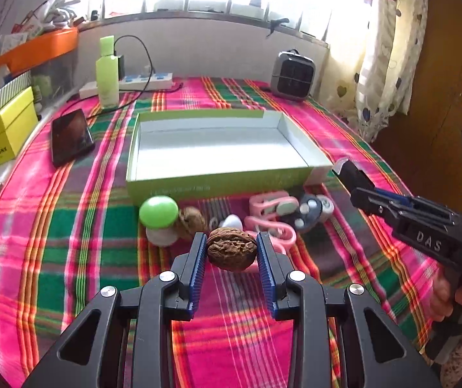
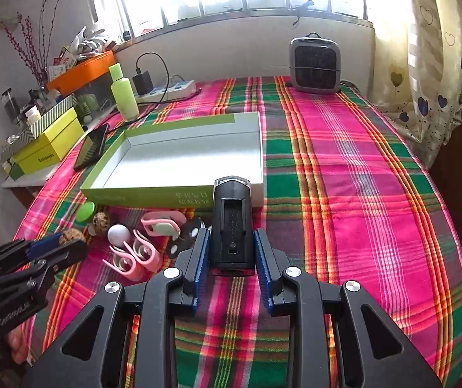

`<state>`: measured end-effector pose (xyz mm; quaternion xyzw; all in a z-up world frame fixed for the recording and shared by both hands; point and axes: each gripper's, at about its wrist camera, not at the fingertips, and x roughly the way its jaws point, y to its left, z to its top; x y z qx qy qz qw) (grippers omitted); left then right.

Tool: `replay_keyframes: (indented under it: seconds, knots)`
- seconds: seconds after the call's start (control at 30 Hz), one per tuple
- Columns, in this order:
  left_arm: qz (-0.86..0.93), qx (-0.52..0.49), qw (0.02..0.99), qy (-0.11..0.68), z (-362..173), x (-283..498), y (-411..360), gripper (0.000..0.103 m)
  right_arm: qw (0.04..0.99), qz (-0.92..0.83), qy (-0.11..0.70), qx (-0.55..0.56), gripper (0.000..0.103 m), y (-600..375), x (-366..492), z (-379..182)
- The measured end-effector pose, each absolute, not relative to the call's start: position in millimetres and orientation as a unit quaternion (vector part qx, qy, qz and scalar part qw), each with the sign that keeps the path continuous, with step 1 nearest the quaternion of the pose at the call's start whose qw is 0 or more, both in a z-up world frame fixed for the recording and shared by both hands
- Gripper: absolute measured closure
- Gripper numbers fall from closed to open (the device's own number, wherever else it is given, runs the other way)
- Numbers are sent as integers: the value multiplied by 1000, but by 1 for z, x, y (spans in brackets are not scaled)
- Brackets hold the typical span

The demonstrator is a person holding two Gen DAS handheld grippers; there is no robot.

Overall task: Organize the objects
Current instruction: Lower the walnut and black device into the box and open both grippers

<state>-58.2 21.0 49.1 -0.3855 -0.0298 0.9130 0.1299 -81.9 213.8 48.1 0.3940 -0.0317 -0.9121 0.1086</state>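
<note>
A lived-in home room: plaid blanket (image 2: 344, 168) over the table, heart-print curtain (image 2: 434, 74) at the far window, small heater (image 2: 315, 64), power strip (image 2: 173, 89), cluttered shelf on the left.

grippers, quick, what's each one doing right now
Left gripper: closed on a brown wrinkled walnut, held above the plaid cloth.
Right gripper: closed on a black boxy plastic device with a clear front end.

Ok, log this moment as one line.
left claw: shut on walnut | right claw: shut on black device | box: empty | rest: on cloth
</note>
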Motion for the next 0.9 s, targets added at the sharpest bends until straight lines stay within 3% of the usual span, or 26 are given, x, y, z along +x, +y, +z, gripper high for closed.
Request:
replay_keyframes:
  seconds: [0.47, 0.9]
  knots:
    - [917, -376, 124, -35, 65, -146, 24, 74, 125, -905, -24, 406, 75, 192, -142, 54]
    - [903, -411, 124, -28, 46, -223, 47, 74, 112, -892, -20, 437, 75, 190, -207, 34]
